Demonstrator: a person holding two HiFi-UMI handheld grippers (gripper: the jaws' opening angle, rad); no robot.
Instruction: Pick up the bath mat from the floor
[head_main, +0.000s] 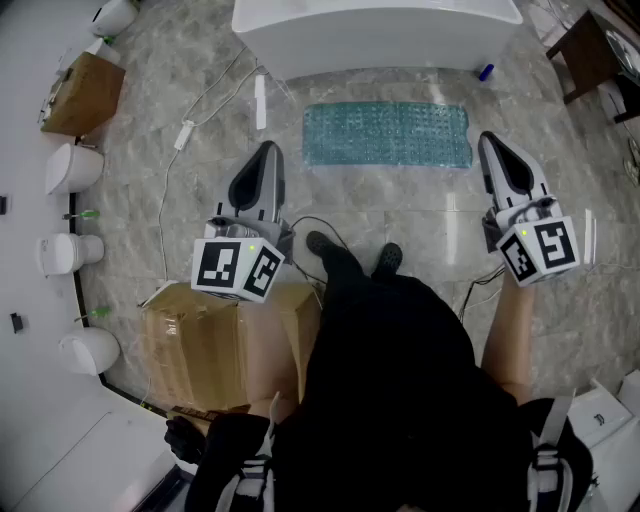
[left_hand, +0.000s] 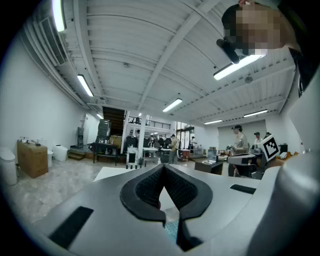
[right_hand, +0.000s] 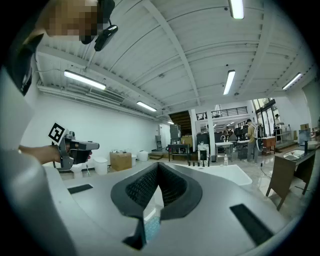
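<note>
The bath mat (head_main: 387, 134) is a teal, bumpy rectangle lying flat on the marble floor just in front of the white bathtub (head_main: 375, 30). Both grippers hang above the floor on the near side of the mat, apart from it. My left gripper (head_main: 268, 150) points toward the mat's left end, its jaws shut on nothing. My right gripper (head_main: 488, 140) is beside the mat's right end, also shut and empty. In the left gripper view the jaws (left_hand: 163, 167) meet at the tips, with a sliver of mat (left_hand: 172, 231) below. The right gripper view shows the same closed tips (right_hand: 157, 165).
A cardboard box (head_main: 215, 345) stands at my left. Another box (head_main: 85, 92) and white toilets (head_main: 72, 168) line the left wall. Cables (head_main: 205, 100) trail over the floor. A dark wooden stool (head_main: 590, 50) is at the far right. The person's shoes (head_main: 325, 245) are below the mat.
</note>
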